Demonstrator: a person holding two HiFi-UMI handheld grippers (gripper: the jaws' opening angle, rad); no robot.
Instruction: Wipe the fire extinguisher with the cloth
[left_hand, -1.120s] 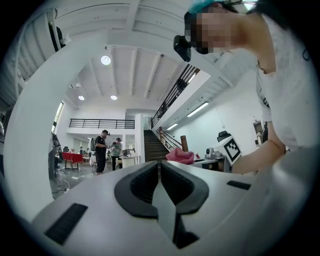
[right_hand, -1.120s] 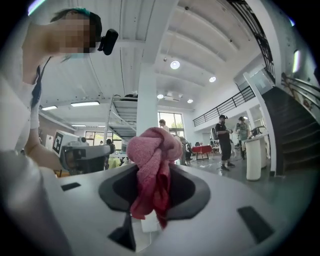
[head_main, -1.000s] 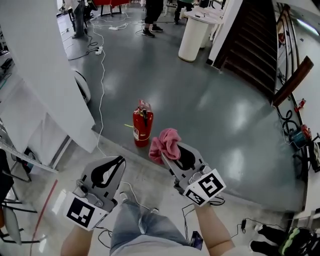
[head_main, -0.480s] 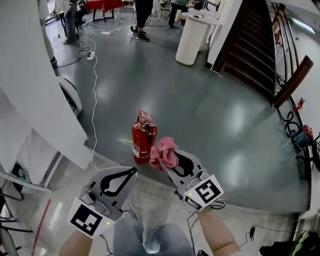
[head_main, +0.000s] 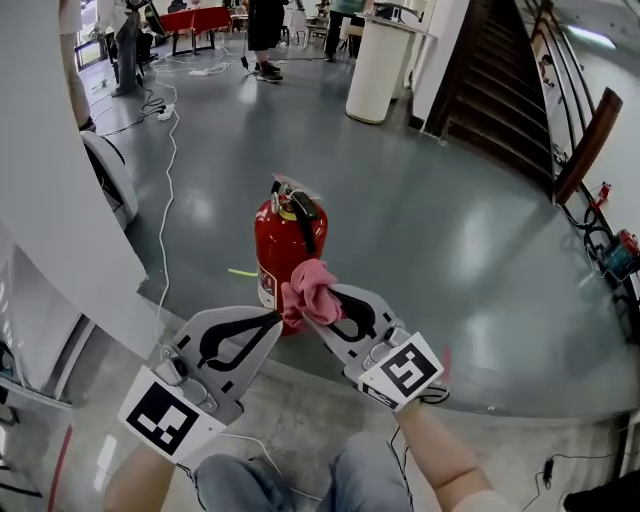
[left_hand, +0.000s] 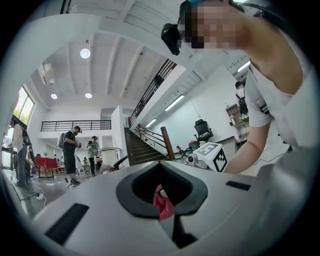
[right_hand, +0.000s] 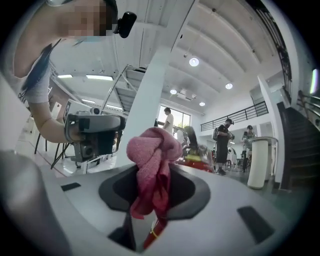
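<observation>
**Me:** My right claw (head_main: 318, 318) is clenched on the cloth (head_main: 312, 287), and the pink wad bulges out past its tips. My left claw (head_main: 272, 320) is closed on nothing. A sliver of pink shows through its opening, which I take for the cloth beyond it.

**Spotter:** Where's the extinguisher from there?

**Me:** The extinguisher (head_main: 281, 245) is just beyond the right claw's tips, a little to their left, standing on the floor (head_main: 430, 230). The cloth looks pressed to its lower body, but I can't tell whether it truly touches. The left claw's tips sit just beside the cloth, low against the cylinder.

**Spotter:** Which step are you on?

**Me:** I judge it the start of the wipe: the cloth is at the shell and the red side is yet to be covered. Next I need a tight grip and a drag of the wad up along the side. The pressure should be light so the cylinder doesn't tip. The left claw could steady it near the top.

**Spotter:** How does it stand?

**Me:** Upright, with its long axis vertical, so strokes run up and away from the claw, or round the body. The handle (head_main: 290, 197) is at the end far from the claw. The black hose (head_main: 308, 225) hangs down the side facing me, just above the cloth.
</observation>
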